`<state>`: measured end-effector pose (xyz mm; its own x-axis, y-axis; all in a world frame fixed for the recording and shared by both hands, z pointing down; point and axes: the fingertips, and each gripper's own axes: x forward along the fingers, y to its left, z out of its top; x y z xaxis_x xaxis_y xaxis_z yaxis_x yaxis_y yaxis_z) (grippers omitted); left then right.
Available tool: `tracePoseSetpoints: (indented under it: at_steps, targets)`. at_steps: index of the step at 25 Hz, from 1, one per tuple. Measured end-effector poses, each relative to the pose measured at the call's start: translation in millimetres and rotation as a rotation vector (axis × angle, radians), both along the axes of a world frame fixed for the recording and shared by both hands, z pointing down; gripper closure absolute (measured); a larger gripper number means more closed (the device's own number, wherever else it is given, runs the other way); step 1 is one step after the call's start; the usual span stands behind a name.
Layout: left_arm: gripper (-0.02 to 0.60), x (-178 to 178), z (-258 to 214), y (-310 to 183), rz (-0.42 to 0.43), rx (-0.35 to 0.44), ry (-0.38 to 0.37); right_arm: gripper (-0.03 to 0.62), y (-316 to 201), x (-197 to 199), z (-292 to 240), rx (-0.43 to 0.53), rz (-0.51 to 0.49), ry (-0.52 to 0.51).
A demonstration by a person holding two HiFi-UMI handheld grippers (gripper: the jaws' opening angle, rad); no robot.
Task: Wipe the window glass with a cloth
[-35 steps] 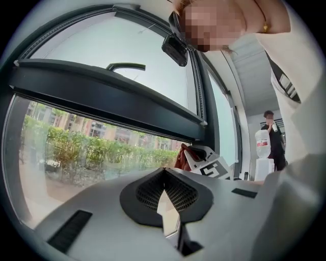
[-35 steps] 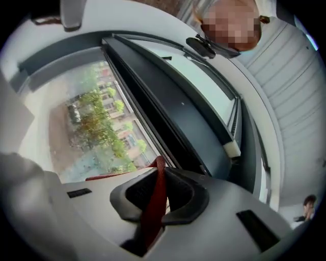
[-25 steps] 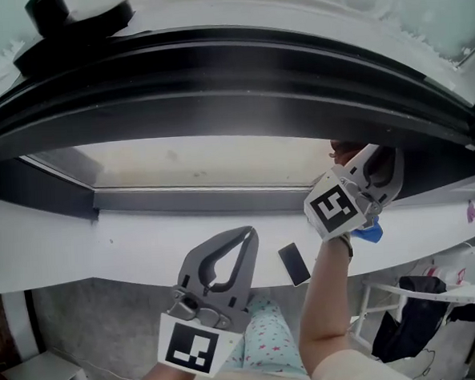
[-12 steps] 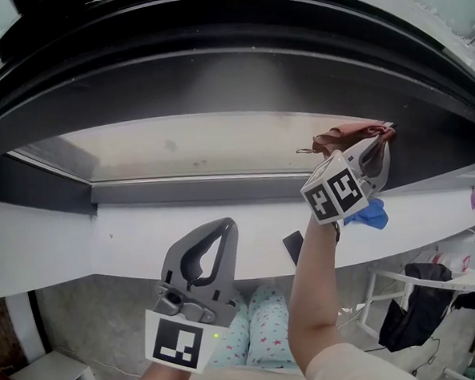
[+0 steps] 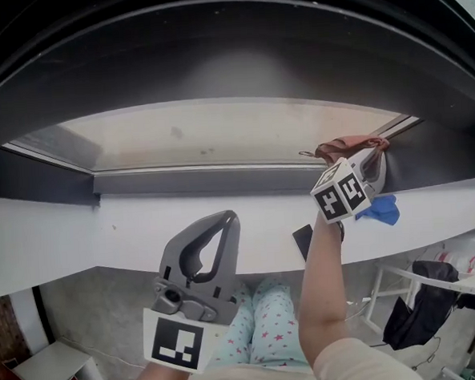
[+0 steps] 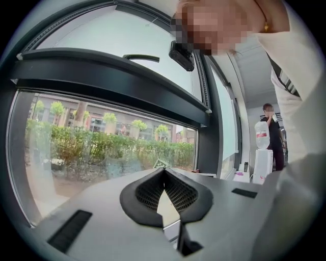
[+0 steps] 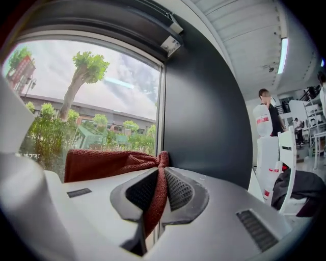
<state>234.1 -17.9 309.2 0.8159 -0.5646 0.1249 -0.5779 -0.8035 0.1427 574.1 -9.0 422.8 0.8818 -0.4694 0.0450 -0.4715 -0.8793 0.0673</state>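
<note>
A dark red cloth [image 5: 346, 147] is pinched in my right gripper [image 5: 373, 158] and lies against the window glass [image 5: 218, 134] at the pane's right end, by the dark frame. In the right gripper view the red cloth [image 7: 109, 162] spreads left over the window glass [image 7: 91, 102] and runs down between the shut jaws of the right gripper [image 7: 162, 164]. My left gripper [image 5: 224, 226] hangs lower, in front of the white sill [image 5: 104, 233], shut with nothing in it. In its own view the left gripper [image 6: 164, 172] points at the window glass [image 6: 102, 148].
A blue cloth [image 5: 378, 211] and a dark phone [image 5: 303, 240] lie on the sill near my right arm. The dark window frame [image 5: 213, 50] arches above the pane. A white rack with dark clothing [image 5: 424, 294] stands at the lower right. A person [image 7: 269, 114] stands by a water dispenser [image 7: 264, 148].
My right gripper has brought the red cloth down from the upper frame onto the right end of the pane. The left gripper has hardly moved.
</note>
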Motion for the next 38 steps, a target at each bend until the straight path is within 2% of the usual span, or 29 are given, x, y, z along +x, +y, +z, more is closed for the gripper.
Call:
tracePoseSetpoints:
  at_steps: [4,7,11,14,17,19,23,26,29,32,35,38]
  targets:
    - [0.560,1,12,-4,0.008,-0.020,-0.021,0.549,-1,-1,42,0.041,0.008,-0.096]
    - [0.560,5,17,-7,0.008,-0.017,-0.024,0.549,-2,-2,64,0.022,0.001,-0.130]
    - [0.560,11,19,-5,0.007,-0.022,-0.020,0.549,-1,0,126,0.032,-0.020,-0.324]
    - [0.560,9,22,-1,0.015,-0.017,-0.037,0.549,-1,2,153,0.077,-0.019,-0.383]
    - [0.560,2,29,0,-0.007,-0.027,-0.060,0.549,2,-7,210,0.071,0.037,-0.606]
    - [0.560,-1,33,4,-0.020,-0.041,-0.065,0.548,8,-7,243,0.072,0.059,-0.700]
    - [0.560,-9,40,8,-0.031,-0.048,-0.091,0.548,8,1,271,0.034,0.036,-0.720]
    - [0.560,-12,44,5,-0.052,-0.055,-0.096,0.548,8,1,287,0.065,0.051,-0.788]
    - [0.560,-11,40,3,-0.061,-0.047,-0.090,0.548,8,-3,279,0.057,0.003,-0.762]
    - [0.560,-9,33,2,-0.060,-0.037,-0.074,0.548,7,-11,252,0.011,-0.086,-0.672]
    - [0.560,-2,20,0,-0.054,-0.019,-0.056,0.546,-3,-26,209,-0.009,-0.229,-0.551]
    - [0.560,7,7,1,-0.034,-0.001,-0.039,0.546,-13,-53,145,-0.056,-0.403,-0.353]
